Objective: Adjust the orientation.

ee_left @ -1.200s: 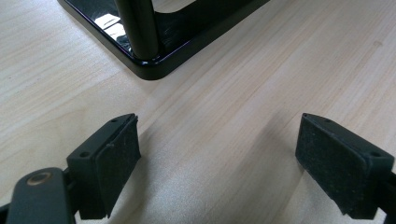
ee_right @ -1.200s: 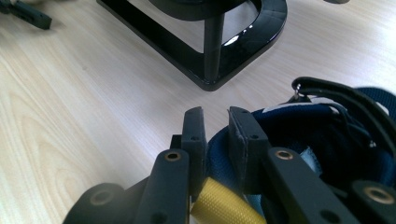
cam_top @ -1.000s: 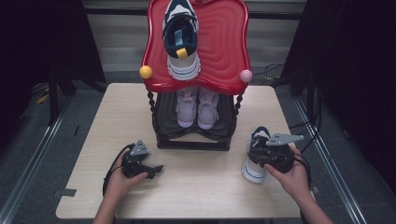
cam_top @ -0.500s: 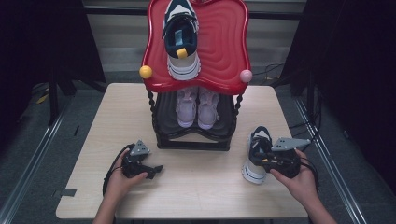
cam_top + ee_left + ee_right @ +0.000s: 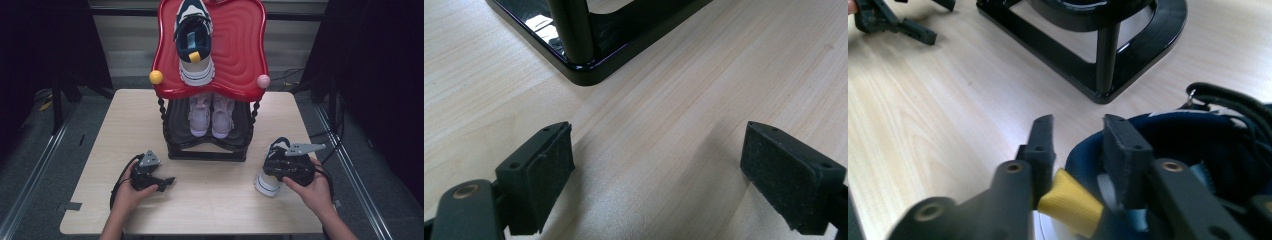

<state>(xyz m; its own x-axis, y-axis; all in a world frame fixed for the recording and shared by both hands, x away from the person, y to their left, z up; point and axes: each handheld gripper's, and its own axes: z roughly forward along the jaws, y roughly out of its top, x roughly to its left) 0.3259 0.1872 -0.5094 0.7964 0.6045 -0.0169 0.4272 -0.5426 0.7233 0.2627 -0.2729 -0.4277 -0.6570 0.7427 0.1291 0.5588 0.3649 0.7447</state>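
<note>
A navy and white sneaker (image 5: 267, 182) (image 5: 1193, 135) stands on the table at the right, in front of the shoe rack. My right gripper (image 5: 271, 167) (image 5: 1075, 125) straddles its heel collar, one jaw outside and one inside the shoe. A yellow pull tab (image 5: 1068, 202) sits between them. The jaws have just been opening, and a gap shows beside the collar. A matching sneaker (image 5: 194, 55) lies on the rack's red top shelf (image 5: 240, 45). My left gripper (image 5: 167, 181) (image 5: 659, 145) rests open on the table with bare wood between its pads.
A pair of pink sneakers (image 5: 212, 112) sits on the rack's black lower shelf (image 5: 175, 117). The rack's black base (image 5: 589, 75) (image 5: 1128, 75) stands just ahead of both grippers. The left gripper (image 5: 898, 22) shows far off in the right gripper view.
The right hand has shifted slightly at the sneaker's heel, and the sneaker stays on the table. The left hand has kept still.
</note>
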